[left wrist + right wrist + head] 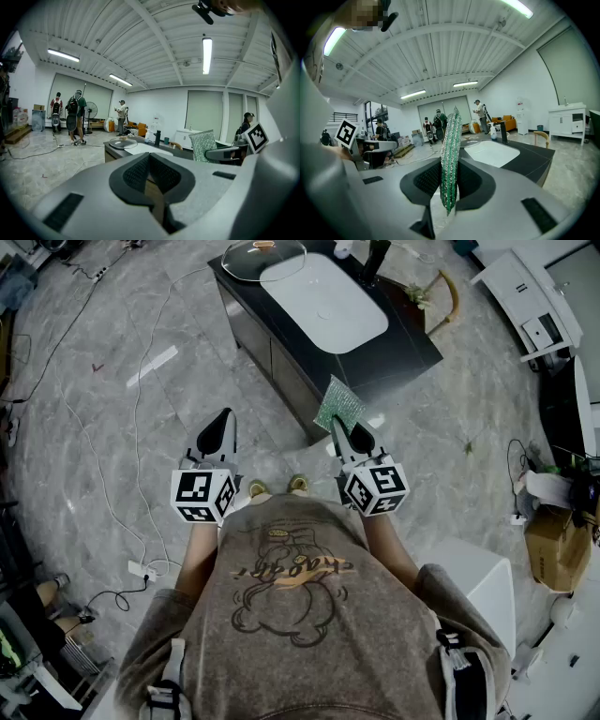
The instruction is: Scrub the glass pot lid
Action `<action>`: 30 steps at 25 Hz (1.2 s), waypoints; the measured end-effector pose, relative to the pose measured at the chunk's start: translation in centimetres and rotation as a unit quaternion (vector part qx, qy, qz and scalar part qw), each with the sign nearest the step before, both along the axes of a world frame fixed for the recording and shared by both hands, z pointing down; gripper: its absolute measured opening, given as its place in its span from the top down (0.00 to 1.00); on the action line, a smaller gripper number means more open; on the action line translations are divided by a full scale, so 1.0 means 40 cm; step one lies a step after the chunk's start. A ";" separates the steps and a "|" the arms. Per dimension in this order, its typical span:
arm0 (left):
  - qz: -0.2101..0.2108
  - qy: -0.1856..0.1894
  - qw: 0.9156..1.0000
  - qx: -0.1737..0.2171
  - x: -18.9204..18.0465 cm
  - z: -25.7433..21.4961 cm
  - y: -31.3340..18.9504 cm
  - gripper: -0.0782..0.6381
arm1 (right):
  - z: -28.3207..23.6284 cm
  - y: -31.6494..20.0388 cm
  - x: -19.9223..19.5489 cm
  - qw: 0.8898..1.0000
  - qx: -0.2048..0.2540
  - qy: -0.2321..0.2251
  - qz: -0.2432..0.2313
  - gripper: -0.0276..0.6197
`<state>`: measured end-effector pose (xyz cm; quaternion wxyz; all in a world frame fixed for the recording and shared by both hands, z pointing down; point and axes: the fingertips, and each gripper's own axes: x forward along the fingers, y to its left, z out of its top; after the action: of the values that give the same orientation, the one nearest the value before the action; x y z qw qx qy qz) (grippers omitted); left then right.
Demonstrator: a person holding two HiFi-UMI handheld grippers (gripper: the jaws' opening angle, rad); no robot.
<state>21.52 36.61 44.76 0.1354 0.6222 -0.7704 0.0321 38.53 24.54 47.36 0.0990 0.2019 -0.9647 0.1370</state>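
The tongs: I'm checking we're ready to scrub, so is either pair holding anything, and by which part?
The right tongs grip the green scouring pad by its lower edge, with the rest standing free. The left tongs are shut and empty.

Glass lid [264, 261] on dark counter [409, 345]

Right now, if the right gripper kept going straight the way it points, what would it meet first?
Probably the dark counter, near its closest corner, short of the white sink. The green scrub pad clamped in the right gripper would touch before the jaws. Depth is hard to judge.
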 end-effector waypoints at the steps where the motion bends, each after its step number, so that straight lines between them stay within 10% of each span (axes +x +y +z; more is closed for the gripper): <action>1: 0.000 0.000 1.000 -0.001 -0.001 0.003 0.004 0.88 | -0.003 0.003 -0.002 1.000 -0.002 -0.006 0.002 0.82; 30: 0.049 -0.018 0.999 0.003 -0.227 0.039 -0.005 0.88 | 0.032 0.026 -0.224 0.999 -0.001 -0.020 0.029 0.82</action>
<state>12.45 36.40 46.31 0.1179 0.6590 -0.7414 0.0471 29.56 25.57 48.62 0.0764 0.2268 -0.9601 0.1449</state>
